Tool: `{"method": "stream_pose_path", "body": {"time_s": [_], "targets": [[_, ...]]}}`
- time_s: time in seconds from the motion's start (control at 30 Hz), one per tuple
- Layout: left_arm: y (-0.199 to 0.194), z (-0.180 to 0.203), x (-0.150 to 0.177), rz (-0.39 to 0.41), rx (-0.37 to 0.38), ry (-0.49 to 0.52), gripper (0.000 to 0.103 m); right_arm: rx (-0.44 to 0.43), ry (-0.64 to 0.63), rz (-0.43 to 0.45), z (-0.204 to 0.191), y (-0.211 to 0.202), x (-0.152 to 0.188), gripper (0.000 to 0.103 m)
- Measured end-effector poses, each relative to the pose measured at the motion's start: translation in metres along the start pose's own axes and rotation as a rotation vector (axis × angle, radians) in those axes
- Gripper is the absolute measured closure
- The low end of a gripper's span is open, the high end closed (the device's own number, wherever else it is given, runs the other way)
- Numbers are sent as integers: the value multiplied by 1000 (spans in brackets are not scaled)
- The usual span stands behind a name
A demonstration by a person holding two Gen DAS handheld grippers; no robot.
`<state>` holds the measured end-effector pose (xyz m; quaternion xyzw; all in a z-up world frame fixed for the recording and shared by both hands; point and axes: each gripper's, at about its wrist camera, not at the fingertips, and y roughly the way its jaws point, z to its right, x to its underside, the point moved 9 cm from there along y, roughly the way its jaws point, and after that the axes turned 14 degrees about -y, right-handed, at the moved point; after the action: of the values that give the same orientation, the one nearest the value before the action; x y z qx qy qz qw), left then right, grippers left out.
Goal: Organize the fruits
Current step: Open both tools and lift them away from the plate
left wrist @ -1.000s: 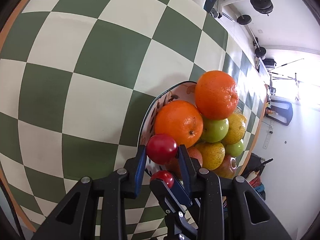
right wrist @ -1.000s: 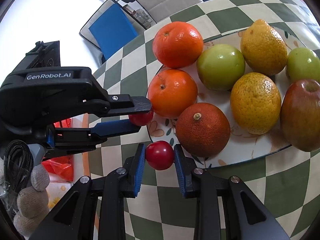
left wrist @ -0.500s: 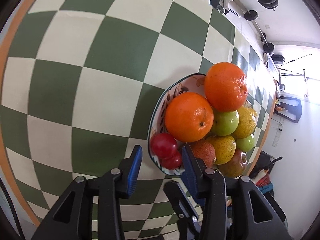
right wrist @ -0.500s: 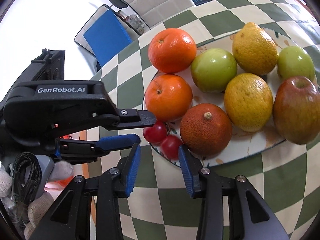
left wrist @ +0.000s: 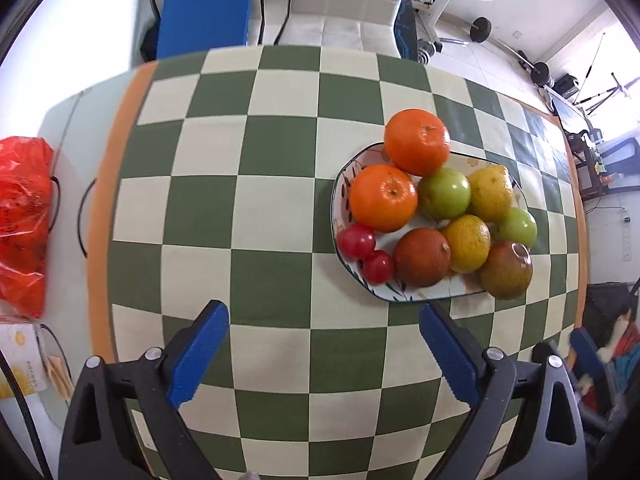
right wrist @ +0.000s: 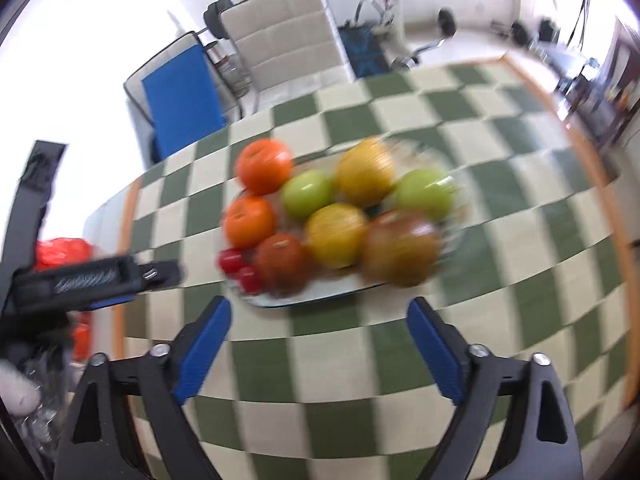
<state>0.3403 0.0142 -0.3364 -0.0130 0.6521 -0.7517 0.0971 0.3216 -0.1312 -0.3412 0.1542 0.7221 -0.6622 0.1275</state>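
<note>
A patterned plate (left wrist: 420, 295) on the green-and-cream checked tablecloth holds two oranges (left wrist: 383, 197), green apples (left wrist: 444, 193), yellow citrus (left wrist: 466, 243), a dark orange (left wrist: 421, 257), a reddish apple (left wrist: 506, 268) and two small red tomatoes (left wrist: 356, 241) at its near left rim. My left gripper (left wrist: 323, 320) hangs above the cloth in front of the plate, jaws opening wide with nothing between them. In the blurred right wrist view the same plate (right wrist: 316, 298) and tomatoes (right wrist: 240, 266) lie beyond my right gripper (right wrist: 319, 316), also opening and holding nothing.
A red plastic bag (left wrist: 20, 224) lies off the cloth's left edge. A blue panel (left wrist: 206, 4) and a padded chair (left wrist: 348, 8) stand behind the table, with gym weights (left wrist: 480, 28) beyond. The left gripper's body (right wrist: 92, 280) shows at the left of the right wrist view.
Both grippers let go of their small red tomatoes, which now rest on the plate's near left rim. Both opened wide, rose and pulled back from the plate.
</note>
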Motion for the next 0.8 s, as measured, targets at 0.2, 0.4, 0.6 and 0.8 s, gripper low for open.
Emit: {"method": "stream_pose_path", "body": {"time_s": [0.2, 0.4, 0.6, 0.8], "targets": [[-29, 18, 25, 112, -32, 26, 5, 113, -41, 17, 45, -44, 10, 6], [-62, 34, 43, 196, -39, 31, 5, 132, -91, 57, 65, -78, 11, 6], [-104, 44, 62, 268, -27, -3, 5, 112, -134, 81, 69, -112, 15, 6], [-164, 53, 93, 355, -9, 5, 5, 91, -181, 154, 64, -175, 20, 6]]}}
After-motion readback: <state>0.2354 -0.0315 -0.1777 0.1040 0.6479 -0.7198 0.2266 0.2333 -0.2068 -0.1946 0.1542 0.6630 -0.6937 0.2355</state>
